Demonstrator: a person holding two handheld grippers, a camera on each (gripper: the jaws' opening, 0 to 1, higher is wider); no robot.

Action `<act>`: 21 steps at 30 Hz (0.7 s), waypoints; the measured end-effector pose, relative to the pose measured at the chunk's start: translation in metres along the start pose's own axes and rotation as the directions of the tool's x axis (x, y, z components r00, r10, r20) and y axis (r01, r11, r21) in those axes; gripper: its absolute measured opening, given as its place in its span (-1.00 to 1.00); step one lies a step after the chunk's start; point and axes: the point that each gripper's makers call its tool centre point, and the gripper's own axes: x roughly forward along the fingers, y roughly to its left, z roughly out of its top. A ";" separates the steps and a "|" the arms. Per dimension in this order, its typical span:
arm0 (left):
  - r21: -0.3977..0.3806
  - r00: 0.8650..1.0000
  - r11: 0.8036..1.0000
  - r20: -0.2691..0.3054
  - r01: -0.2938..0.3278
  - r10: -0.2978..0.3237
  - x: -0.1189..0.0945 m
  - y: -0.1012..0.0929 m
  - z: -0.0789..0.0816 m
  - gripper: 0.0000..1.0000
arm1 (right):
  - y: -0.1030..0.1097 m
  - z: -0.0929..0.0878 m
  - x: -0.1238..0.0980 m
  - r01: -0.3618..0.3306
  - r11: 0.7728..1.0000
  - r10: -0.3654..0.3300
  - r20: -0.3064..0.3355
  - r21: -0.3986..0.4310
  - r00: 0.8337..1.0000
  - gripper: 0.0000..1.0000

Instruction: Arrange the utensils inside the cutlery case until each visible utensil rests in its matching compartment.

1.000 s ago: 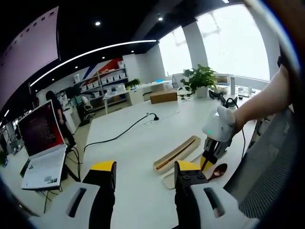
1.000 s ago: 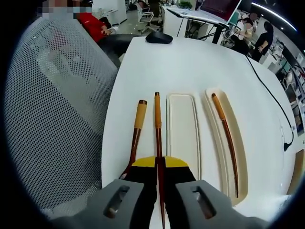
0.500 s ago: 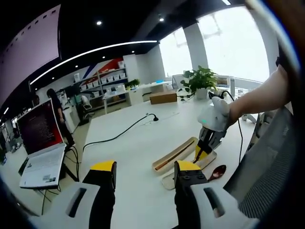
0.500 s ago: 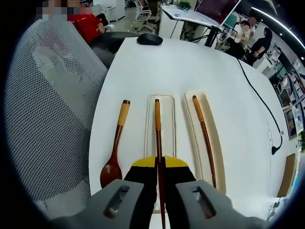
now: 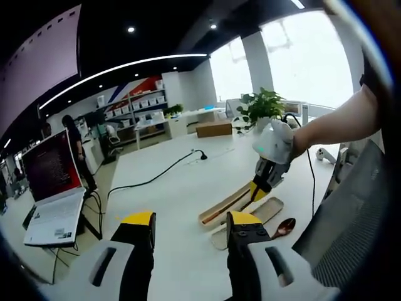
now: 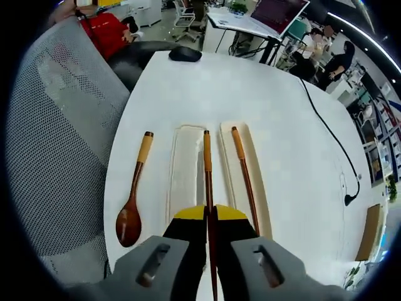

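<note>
In the right gripper view, going from left to right: a mesh chair back (image 6: 56,125), then the white table (image 6: 207,88), on which a wooden spoon (image 6: 133,191) with a pale handle and dark glossy bowl lies on the bare surface beside the case. Next comes the empty cream tray (image 6: 182,172), a shallow rounded trough, smooth and matte. The right gripper (image 6: 210,216) holds its jaws pinched on a chopstick (image 6: 207,169), a slim dark rod with a tan tip. Against half a second ago the held chopstick has travelled from over the empty tray to the gap between the two trays (the camera rides with it, so the trays appear to slide left). Rightmost is the second tray (image 6: 260,188), where the other chopstick (image 6: 244,175) already lies. The pair looks about to be reunited there, leaving the spoon for the empty tray.

In the left gripper view the left gripper (image 5: 188,229) hangs well back with jaws apart, holding nothing; the held chopstick seems clear of the tray, though distance blurs this.
</note>
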 end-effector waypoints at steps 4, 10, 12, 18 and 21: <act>-0.004 1.000 1.000 -0.002 0.003 -0.003 0.000 0.000 -0.001 -0.08 | -0.008 0.005 0.000 0.011 1.000 -0.011 0.002 -0.017 1.000 -1.00; -0.009 1.000 1.000 0.002 0.004 -0.004 0.001 0.001 -0.001 -0.05 | -0.019 0.007 0.003 0.017 0.999 -0.018 -0.009 -0.043 1.000 -1.00; -0.008 1.000 1.000 0.002 0.002 -0.002 0.001 0.001 -0.001 -0.05 | -0.023 0.007 0.005 0.015 0.999 -0.016 -0.012 -0.049 1.000 -1.00; -0.019 1.000 1.000 0.005 -0.003 0.003 0.001 0.002 -0.001 -0.05 | -0.031 0.003 0.014 0.017 0.998 -0.019 -0.032 -0.052 0.999 -1.00; 0.008 1.000 1.000 -0.008 0.018 -0.018 0.003 -0.004 -0.002 -0.05 | -0.032 0.002 0.017 0.013 0.998 -0.015 -0.038 -0.057 0.999 -1.00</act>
